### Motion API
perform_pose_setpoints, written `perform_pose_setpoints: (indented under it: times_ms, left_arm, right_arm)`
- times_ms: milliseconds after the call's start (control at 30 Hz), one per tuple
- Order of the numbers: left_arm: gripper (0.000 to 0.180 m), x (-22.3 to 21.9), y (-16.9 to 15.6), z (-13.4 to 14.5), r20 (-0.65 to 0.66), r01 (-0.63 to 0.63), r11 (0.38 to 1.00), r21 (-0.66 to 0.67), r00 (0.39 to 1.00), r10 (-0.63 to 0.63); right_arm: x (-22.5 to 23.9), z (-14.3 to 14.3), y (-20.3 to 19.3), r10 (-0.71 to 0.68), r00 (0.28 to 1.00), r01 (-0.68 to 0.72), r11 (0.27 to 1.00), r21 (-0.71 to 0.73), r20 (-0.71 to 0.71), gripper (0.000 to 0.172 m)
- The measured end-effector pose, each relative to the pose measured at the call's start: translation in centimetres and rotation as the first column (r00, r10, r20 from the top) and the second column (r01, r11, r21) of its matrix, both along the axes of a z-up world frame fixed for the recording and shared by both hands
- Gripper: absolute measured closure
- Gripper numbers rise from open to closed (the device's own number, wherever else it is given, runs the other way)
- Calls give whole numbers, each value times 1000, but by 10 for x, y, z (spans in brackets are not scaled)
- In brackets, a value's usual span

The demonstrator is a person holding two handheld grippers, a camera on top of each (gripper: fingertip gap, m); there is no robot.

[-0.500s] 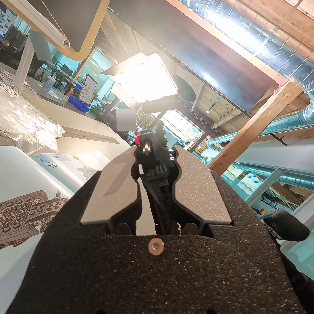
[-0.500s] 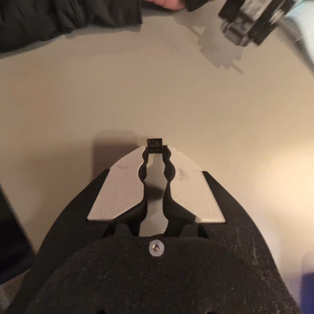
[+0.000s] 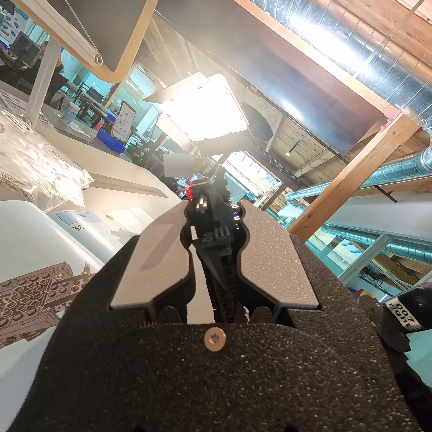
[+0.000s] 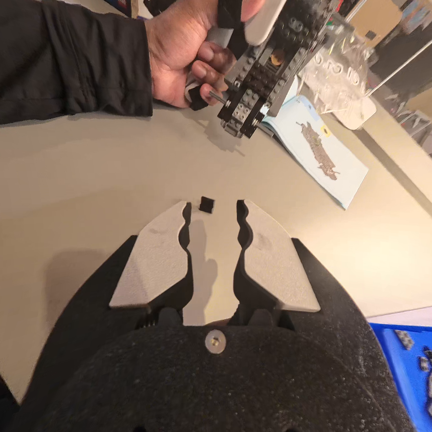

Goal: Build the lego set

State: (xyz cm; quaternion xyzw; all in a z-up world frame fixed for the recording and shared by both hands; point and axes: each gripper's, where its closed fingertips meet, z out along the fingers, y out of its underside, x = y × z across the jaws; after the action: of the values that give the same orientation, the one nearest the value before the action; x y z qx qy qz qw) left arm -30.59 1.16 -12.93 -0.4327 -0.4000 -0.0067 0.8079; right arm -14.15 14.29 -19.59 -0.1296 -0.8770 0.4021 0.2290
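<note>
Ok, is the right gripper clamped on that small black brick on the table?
No: the right gripper is open, and the small black brick lies on the table between its fingertips with a gap on each side.

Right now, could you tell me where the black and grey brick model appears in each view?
Left wrist view: the brick model sits centre frame, clamped in the left gripper jaws.
Right wrist view: it hangs at top centre-right, above the table.
Shared landmark: the pale blue instruction booklet.
</note>
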Motion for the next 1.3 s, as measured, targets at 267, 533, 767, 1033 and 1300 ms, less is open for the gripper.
perform_pose_setpoints:
  times_ms: [267,533,767,1033,1300]
  left_arm:
    - [144,-2,8,-2,-5,11,999,-41,1000,-11]
    - [144,-4,6,-2,1,13,1000,-22,1000,-13]
    - [144,-5,5,-2,6,17,1000,-9,1000,-17]
    - [144,-6,4,-2,11,18,1000,0,1000,-18]
    - [144,-6,4,-2,12,15,1000,-2,1000,-15]
  right_arm:
    - [-16,-35,-7,-87,980,77,995,63,180,135]
    - [-24,-63,-19,-165,914,128,984,120,370,142]
    - [-39,-27,-26,-127,986,119,990,74,106,156]
    - [-36,14,-19,-128,990,128,992,-15,-66,134]
    - [-34,-22,-16,-164,983,165,986,-2,88,136]
